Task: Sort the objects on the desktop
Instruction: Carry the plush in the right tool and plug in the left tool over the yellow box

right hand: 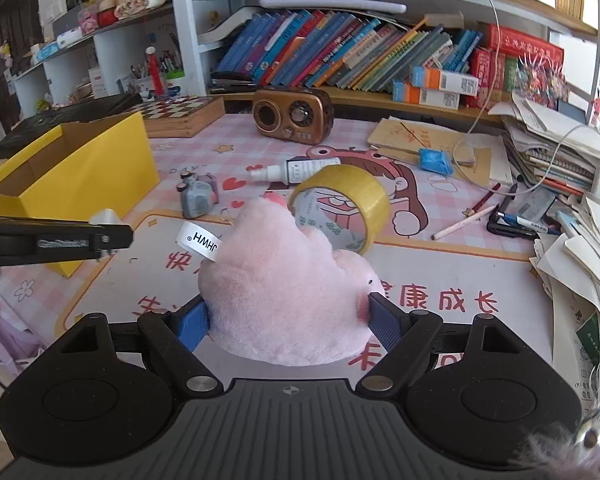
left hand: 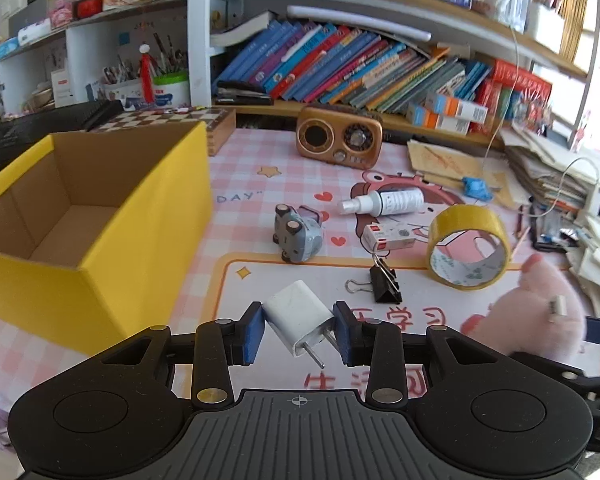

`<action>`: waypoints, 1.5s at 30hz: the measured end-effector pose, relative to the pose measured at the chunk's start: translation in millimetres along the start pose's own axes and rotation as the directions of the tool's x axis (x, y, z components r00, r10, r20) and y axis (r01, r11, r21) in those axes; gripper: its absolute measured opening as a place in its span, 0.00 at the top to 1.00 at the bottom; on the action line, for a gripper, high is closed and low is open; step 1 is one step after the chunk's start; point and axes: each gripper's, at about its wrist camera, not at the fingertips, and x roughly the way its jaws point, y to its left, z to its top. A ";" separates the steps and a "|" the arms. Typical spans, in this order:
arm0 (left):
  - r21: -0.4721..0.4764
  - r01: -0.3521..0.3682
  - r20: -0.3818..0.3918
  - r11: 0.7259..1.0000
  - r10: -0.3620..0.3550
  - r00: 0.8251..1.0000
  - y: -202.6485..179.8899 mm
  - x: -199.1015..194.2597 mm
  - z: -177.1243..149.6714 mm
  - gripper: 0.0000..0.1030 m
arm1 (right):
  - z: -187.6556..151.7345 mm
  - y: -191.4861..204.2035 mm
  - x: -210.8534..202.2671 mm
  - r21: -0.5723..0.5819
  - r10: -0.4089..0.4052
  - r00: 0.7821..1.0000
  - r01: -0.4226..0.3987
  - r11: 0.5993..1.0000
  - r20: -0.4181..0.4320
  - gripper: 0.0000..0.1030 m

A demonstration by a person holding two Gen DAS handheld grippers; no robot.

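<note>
My left gripper [left hand: 299,332] is shut on a white charger plug [left hand: 298,322], held just above the pink desk mat, right of the open yellow box [left hand: 88,208]. My right gripper [right hand: 290,322] is shut on a pink plush toy [right hand: 288,280] with a white tag; the toy also shows in the left wrist view [left hand: 528,316]. On the mat lie a grey toy car [left hand: 298,236], a white spray bottle [left hand: 384,202], a small white box [left hand: 388,238], a black binder clip [left hand: 384,284] and a yellow tape roll [left hand: 468,246]. The left gripper shows in the right wrist view [right hand: 104,236].
A brown retro radio [left hand: 338,138] and a chessboard box [left hand: 188,120] stand at the back. Leaning books [left hand: 340,64] fill the shelf. Piles of paper [right hand: 572,240], pens and a cable crowd the right side. A blue object [right hand: 434,160] lies on brown envelopes.
</note>
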 end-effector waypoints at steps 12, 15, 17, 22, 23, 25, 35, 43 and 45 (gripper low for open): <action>-0.003 0.037 0.053 0.999 -0.037 0.998 52.4 -72.8 -19.2 0.65 | -4.1 66.3 -35.9 0.031 0.001 0.999 -0.003 1.000 0.052 0.22; -0.006 0.036 0.059 0.999 -0.035 0.998 71.4 -87.7 -26.7 0.65 | -6.9 91.5 -41.6 0.022 0.010 0.999 -0.011 1.000 0.054 0.22; -0.014 0.033 0.059 0.999 -0.032 0.998 85.0 -96.1 -32.2 0.65 | -9.9 107.6 -45.0 0.018 0.014 0.999 -0.015 1.000 0.050 0.22; -0.033 0.029 0.066 0.999 -0.027 0.997 118.3 -115.2 -44.4 0.65 | -18.2 146.5 -53.5 0.005 0.024 0.999 -0.025 1.000 0.046 0.22; -0.033 0.030 0.067 0.999 -0.028 0.997 123.9 -118.6 -46.5 0.65 | -20.1 153.5 -55.4 0.004 0.024 0.999 -0.025 1.000 0.047 0.22; -0.033 0.034 0.068 0.999 -0.031 0.997 133.6 -125.2 -50.8 0.65 | -23.2 166.2 -58.5 0.003 0.023 0.999 -0.024 1.000 0.049 0.22; -0.013 0.049 0.080 0.999 -0.047 0.996 175.1 -156.2 -73.5 0.65 | -40.2 223.5 -70.6 0.006 0.040 0.998 -0.040 0.999 0.050 0.22; -0.031 0.027 0.093 0.999 -0.024 0.995 209.1 -175.9 -86.1 0.65 | -42.1 266.5 -72.9 -0.035 0.088 0.995 -0.086 0.996 0.052 0.22; -0.039 0.017 0.099 0.999 -0.013 0.995 216.5 -179.9 -88.0 0.65 | -41.1 274.9 -72.9 -0.045 0.097 0.994 -0.095 0.995 0.053 0.22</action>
